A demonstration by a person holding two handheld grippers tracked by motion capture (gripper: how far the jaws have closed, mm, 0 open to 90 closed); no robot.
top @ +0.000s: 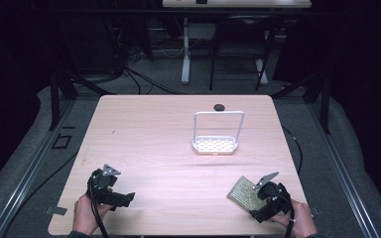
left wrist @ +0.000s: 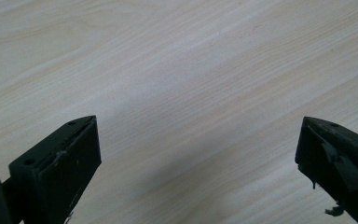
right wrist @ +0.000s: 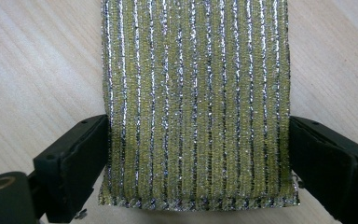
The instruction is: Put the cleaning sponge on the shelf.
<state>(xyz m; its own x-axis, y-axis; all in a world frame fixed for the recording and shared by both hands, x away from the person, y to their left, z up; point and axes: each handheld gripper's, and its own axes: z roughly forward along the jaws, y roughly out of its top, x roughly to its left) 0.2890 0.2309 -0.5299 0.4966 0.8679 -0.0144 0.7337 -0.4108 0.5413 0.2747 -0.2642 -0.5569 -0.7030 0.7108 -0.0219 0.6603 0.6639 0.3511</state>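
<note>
Gold-and-silver scouring pad [right wrist: 196, 102] lies flat on the wooden table [top: 154, 148] between the 2 jaws of the right gripper [right wrist: 198, 154], both touching its edges, while the left gripper [left wrist: 198, 154] gapes wide, holding nothing.

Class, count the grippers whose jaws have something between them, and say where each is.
1. The right gripper, at the table's near right corner, has its jaws either side of the scouring pad. The left gripper holds nothing.

The sponge [top: 245, 193] lay on the bench [top: 154, 139] at its near right corner — between the right tool's [top: 258, 194] jaws. The rack [top: 216, 145] stood farther back, a knob [top: 219, 106] behind it; the left tool [top: 124, 197] sat near left — well apart.
</note>
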